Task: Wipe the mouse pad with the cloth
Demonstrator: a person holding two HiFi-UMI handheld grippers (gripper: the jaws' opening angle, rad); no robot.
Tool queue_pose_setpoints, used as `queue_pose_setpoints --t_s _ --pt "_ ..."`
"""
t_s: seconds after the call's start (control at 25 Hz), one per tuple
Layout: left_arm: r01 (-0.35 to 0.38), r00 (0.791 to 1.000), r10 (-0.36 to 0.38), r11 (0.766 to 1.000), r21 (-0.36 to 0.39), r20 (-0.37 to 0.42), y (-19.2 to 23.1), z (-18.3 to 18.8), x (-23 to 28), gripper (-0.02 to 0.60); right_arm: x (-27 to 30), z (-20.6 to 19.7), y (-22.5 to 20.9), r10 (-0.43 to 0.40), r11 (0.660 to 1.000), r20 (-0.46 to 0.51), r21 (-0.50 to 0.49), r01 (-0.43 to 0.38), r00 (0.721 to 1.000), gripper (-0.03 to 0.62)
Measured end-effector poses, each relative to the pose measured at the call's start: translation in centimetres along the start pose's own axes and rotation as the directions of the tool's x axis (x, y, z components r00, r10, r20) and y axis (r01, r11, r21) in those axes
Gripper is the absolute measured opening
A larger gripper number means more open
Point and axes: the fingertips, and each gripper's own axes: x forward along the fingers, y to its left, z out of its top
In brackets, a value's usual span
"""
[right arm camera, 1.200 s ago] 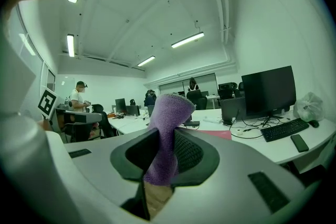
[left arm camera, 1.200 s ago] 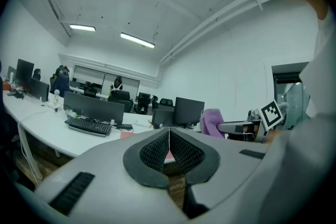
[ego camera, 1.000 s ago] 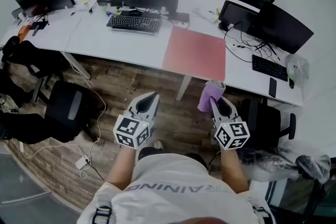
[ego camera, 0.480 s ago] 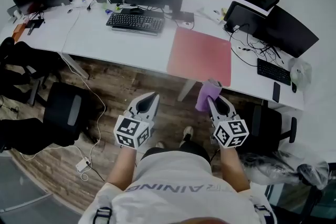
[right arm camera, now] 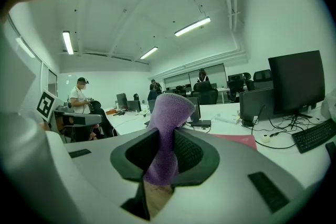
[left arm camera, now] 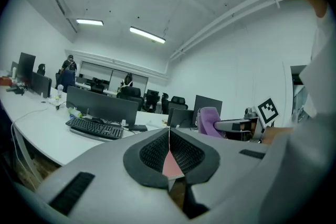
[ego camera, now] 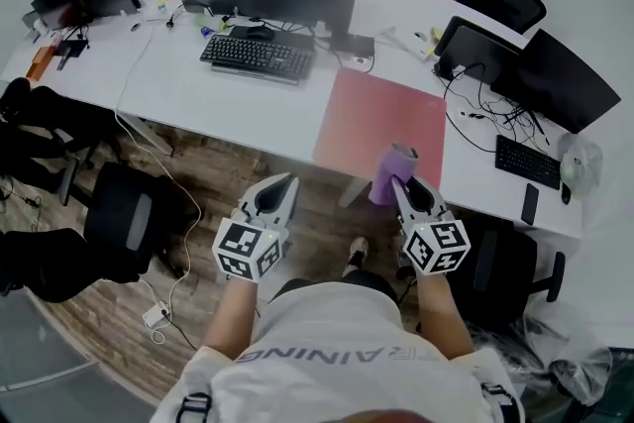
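Change: the counter [ego camera: 218, 94] and the mouse pad [ego camera: 381, 119] sat closer to the person than a second before. In the head view the top of the cloth [ego camera: 392, 175] now showed over the pad's near edge; before, it showed over the wooden floor [ego camera: 233, 175].
Mouse pad: a flat pink-red sheet with straight sides, lying on the white counter to the right of the black keyboard [ego camera: 256, 54].
Cloth: purple, soft and fuzzy, standing up in a folded lump (a bit like a sock).
Right gripper [ego camera: 400, 185]: its jaws were shut tight on the lower part of the cloth, and the rest of the cloth stuck up above them.
Left gripper [ego camera: 285, 181]: its jaws were closed with the tips together and held nothing; a thin bit of pink showed through the small gap below the tips.
Jaws: grey shells with black ribbed pads inside.
Pose: both grippers were held side by side in front of the person's body, pointing at the counter, with the marker cubes facing up. They hung above the floor near the counter's edge, and the right one was in front of the pad.
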Motion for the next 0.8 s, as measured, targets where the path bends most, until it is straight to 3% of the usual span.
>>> queue_pose_setpoints --t_s 0.44,0.8 --pt "-0.046 0.999 0.047 0.999 0.028 -0.016 -1.7 3.8 14.2 0.032 5.9 3.5 -14.1 0.047 0.998 -0.008 0.046 -0.047 0.999 0.101" --pt "-0.068 0.996 0.07 0.997 0.037 -0.058 -2.7 3.7 23.3 0.032 9.7 3.3 -22.9 0.073 0.994 -0.038 0.089 -0.069 0.997 0.101"
